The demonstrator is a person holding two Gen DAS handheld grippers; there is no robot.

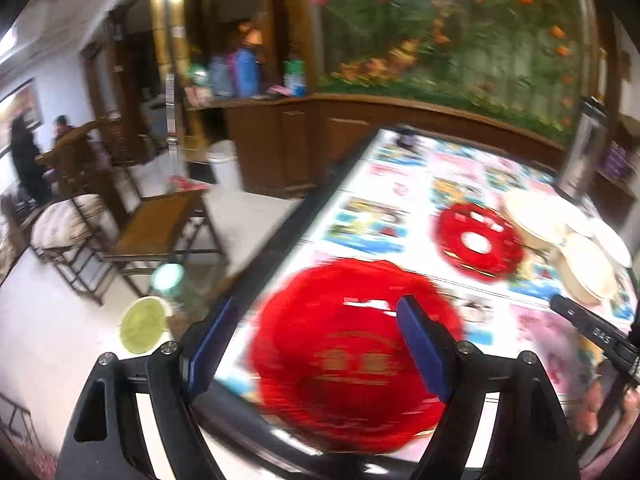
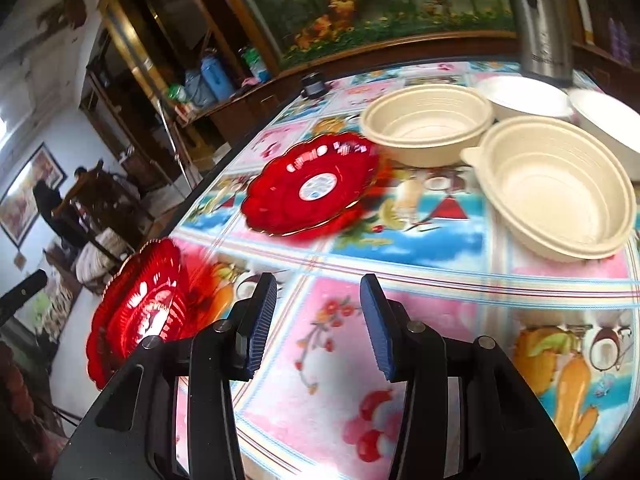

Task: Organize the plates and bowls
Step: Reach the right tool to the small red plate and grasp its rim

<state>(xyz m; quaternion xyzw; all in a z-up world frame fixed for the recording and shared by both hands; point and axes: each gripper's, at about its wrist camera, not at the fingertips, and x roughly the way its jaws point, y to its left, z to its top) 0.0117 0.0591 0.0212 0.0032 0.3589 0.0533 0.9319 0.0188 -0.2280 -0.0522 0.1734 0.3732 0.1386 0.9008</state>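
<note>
Left wrist view: left gripper (image 1: pixel 316 344), jaws wide, empty, above near red plate (image 1: pixel 352 360) at desk (image 1: pixel 360 216) edge; far red plate (image 1: pixel 478 240) right, beside bowls (image 1: pixel 560 232).

Right wrist view: right gripper (image 2: pixel 318 324), jaws parted, empty, over bare cloth; plates left, bowls far right, seemingly grouped by kind.

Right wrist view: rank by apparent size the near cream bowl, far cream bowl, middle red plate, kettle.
1. Near cream bowl, largest, though it is also closest.
2-3. Middle red plate and far cream bowl look alike; no ranking.
4. Kettle shows least, but the frame crops it, so its true size is unsure.
</note>
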